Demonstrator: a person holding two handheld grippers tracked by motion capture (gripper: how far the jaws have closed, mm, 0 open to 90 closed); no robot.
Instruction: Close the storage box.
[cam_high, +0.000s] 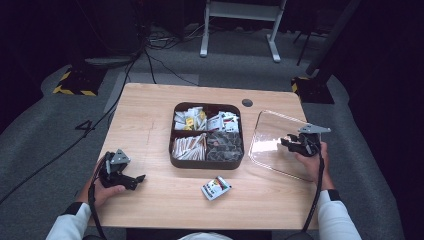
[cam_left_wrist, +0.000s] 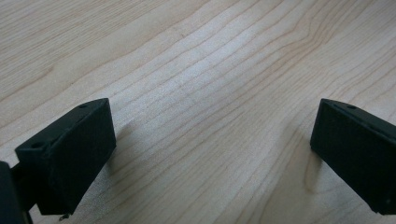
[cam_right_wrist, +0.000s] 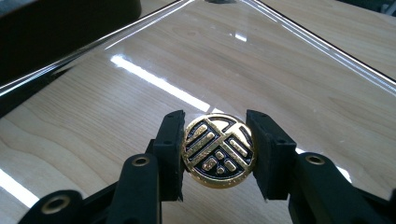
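The right gripper (cam_right_wrist: 218, 151) pinches the gold knob (cam_right_wrist: 219, 150) of the clear lid (cam_high: 272, 137), tilted up off the table's (cam_high: 150, 125) right edge. Next, I'd judge, it swings left onto the compartment box (cam_high: 207, 161). The left gripper (cam_left_wrist: 210, 154) gapes empty near the front-left corner, leaving room.

A divided tray (cam_high: 207, 161) sits mid-worktop (cam_high: 150, 125), between the two claws.

The right claw (cam_right_wrist: 218, 151) closes on a round knob (cam_right_wrist: 219, 150) atop a clear lid (cam_high: 272, 136), which lies on the worktop just right of the tray. A small packet (cam_high: 216, 188) lies between the claws, nearer the person than the tray. The left claw (cam_high: 134, 181) rests well left of the packet, gaping over bare worktop.
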